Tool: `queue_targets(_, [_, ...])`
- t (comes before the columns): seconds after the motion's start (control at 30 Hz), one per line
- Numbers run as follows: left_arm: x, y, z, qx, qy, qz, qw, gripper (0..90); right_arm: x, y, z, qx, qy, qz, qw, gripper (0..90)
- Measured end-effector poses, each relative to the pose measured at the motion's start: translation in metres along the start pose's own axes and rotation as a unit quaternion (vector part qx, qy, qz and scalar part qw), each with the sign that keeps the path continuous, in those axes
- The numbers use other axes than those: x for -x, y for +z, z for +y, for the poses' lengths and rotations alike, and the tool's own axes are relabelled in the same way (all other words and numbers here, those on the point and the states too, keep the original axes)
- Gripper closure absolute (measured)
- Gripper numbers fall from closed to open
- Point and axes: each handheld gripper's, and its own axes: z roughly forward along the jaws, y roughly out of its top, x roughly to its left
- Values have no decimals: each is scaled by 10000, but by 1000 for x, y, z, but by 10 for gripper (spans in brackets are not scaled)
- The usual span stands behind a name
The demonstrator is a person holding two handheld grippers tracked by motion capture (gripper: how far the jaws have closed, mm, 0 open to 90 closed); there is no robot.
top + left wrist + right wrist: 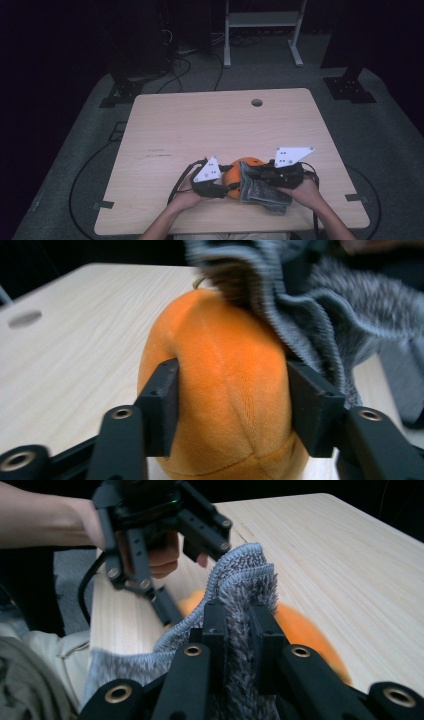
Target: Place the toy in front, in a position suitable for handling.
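Orange plush toy (227, 390) sits near your edge of the table (200, 125), squeezed between the jaws of your left gripper (232, 405). Your right gripper (242, 630) is pinched tight on a fold of grey towel (240, 580). Towel drapes over the toy's top and right side.

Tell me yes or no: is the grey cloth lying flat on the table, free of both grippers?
No, the right gripper pinches a fold of the grey cloth between its jaws, holding it up against the orange plush toy.
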Motion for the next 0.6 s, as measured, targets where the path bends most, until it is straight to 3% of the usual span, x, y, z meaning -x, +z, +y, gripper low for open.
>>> queue_targets(0.13, [-1, -3, -5, -54, 106, 13, 9999, 477, 13, -1, -3, 21, 169, -196, 9997, 798])
queue_targets(0.17, [-2, -4, -6, -56, 27, 11, 10000, 473, 21, -5, -10, -2, 325, -379, 9988, 798])
queue_targets(0.27, [-4, -4, -6, -26, -80, 10, 10000, 439, 28, -9, -19, -26, 495, -502, 9975, 798])
queue_targets(0.3, [-6, -2, -5, 35, -259, -9, 9997, 438, 30, -11, -24, -45, 565, -594, 9966, 798])
queue_targets(0.4, [-7, 0, -4, 28, -275, 35, 9996, 454, 27, -12, -24, 48, 591, -524, 9969, 798])
queue_targets(0.5, [1, -1, -3, -71, 264, 101, 9996, 469, 13, -6, -17, 166, 399, -235, 9988, 797])
queue_targets(0.6, [1, -3, -4, -96, 255, 111, 9996, 471, 14, -4, -15, 132, 354, -281, 9989, 797])
